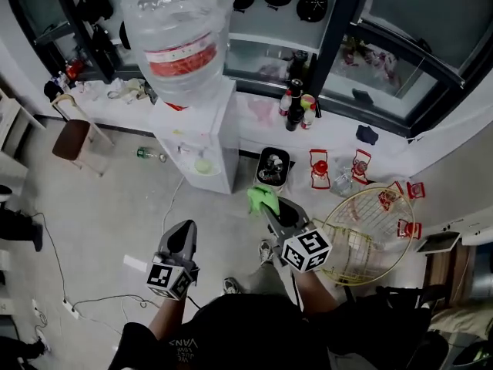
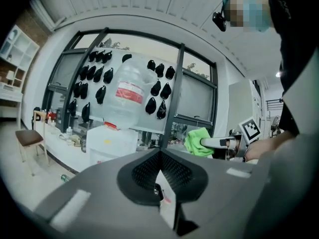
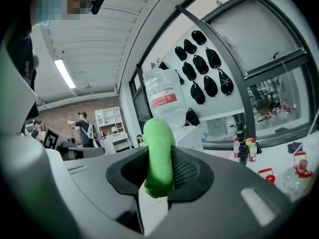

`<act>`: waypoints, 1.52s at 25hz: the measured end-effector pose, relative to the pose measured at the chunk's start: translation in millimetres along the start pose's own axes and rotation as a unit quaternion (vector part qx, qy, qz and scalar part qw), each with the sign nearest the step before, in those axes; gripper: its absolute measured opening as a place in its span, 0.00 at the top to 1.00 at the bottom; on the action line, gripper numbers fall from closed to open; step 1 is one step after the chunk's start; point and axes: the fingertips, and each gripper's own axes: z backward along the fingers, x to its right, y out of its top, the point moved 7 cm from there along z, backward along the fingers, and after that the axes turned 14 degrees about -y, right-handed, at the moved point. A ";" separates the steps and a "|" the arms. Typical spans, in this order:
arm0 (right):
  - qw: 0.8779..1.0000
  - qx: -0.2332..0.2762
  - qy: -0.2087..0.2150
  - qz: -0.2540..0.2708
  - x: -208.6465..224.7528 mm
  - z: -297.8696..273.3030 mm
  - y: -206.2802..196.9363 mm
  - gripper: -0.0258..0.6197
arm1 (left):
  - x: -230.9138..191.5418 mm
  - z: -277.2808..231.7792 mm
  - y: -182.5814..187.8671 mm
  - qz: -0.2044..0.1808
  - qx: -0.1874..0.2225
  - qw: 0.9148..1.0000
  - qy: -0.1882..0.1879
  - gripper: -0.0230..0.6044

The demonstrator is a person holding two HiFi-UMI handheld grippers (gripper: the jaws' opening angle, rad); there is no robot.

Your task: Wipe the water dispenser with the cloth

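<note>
Floor: pale and bare for the most part from where I watch in the head view, with a cable trailing to a power strip at lower left.
Window ledge: a long white ledge under the dark-framed windows, carrying a few bottles and small clutter.
Water dispenser: a white cabinet standing on the floor against the ledge, ahead of both my tools. Nothing touches it.
Water bottle: a large clear bottle with a red band, upside down on top of the dispenser.
Wire basket: round and gold-coloured, on the floor at my right, just beside the right arm.
Chair: brown seat on white legs, well left of the dispenser.
Bin: small and black, on the floor just right of the dispenser's foot.
Right gripper: I see its jaws pinched on the cloth, raised in the air and pointed towards the dispenser.
Left gripper: its jaws are pressed together with nothing between them. It is held low, left of the other tool and apart from it.
Cloth: bright green and bunched, sticking up out of the right jaws. In the head view it sits near the dispenser's lower right corner, apart from the cabinet.
</note>
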 end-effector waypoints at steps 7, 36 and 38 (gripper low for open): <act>0.999 -0.021 0.045 0.009 53.4 -82.3 8.6 0.78 | -22.4 -78.4 5.9 0.002 -0.017 1.000 0.023 0.96; 0.993 -0.014 0.118 0.015 49.7 -264.4 -53.8 0.78 | -126.0 -206.3 -21.1 0.001 -0.092 0.993 -0.078 0.96; 0.993 -0.007 0.120 0.022 41.2 -269.4 -56.0 0.78 | -133.8 -201.6 -23.2 0.002 -0.087 0.992 -0.090 0.96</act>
